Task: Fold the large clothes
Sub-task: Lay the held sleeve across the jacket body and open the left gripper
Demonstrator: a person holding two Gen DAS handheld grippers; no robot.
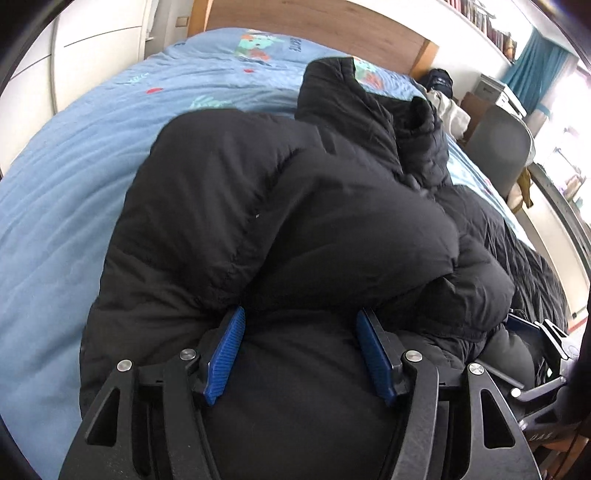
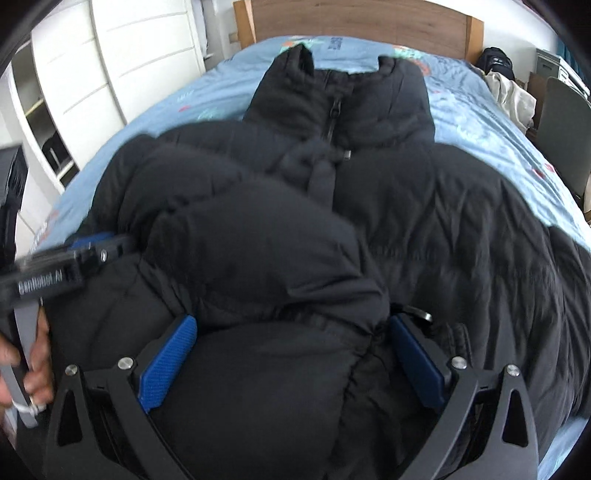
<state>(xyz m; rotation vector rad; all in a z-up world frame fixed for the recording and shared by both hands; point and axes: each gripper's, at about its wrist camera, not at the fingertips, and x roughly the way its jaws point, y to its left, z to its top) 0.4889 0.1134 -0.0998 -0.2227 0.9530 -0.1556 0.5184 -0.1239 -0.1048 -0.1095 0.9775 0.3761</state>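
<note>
1. The black puffer jacket (image 2: 332,229) lies front-up along the blue bedspread (image 1: 74,184), collar toward the wooden headboard (image 2: 362,22) at 12 o'clock, a sleeve folded across its chest.
2. The left gripper (image 1: 300,325) has its jaws apart, with a bulge of padded sleeve between the blue pads (image 1: 226,350); they do not visibly pinch it. The right gripper (image 2: 291,332) likewise stands with jaws apart over the folded bulk.
3. Risk: the padding is springy, so with nothing clamping it the folded sleeve is likely to puff back and slide open toward 9 o'clock.
4. Risk: the shell looks smooth and slippery; a shallow bite could catch only the outer fabric and drag the layers askew.
5. Risk: the two tools sit close, the left one showing at 9 o'clock in the right wrist view, so they may collide.
6. Materials: matte quilted nylon in soft rounded tubes; the zip (image 2: 334,110) runs down the middle; the pads are ribbed rubber; the bedspread is wrinkled printed cotton.
</note>
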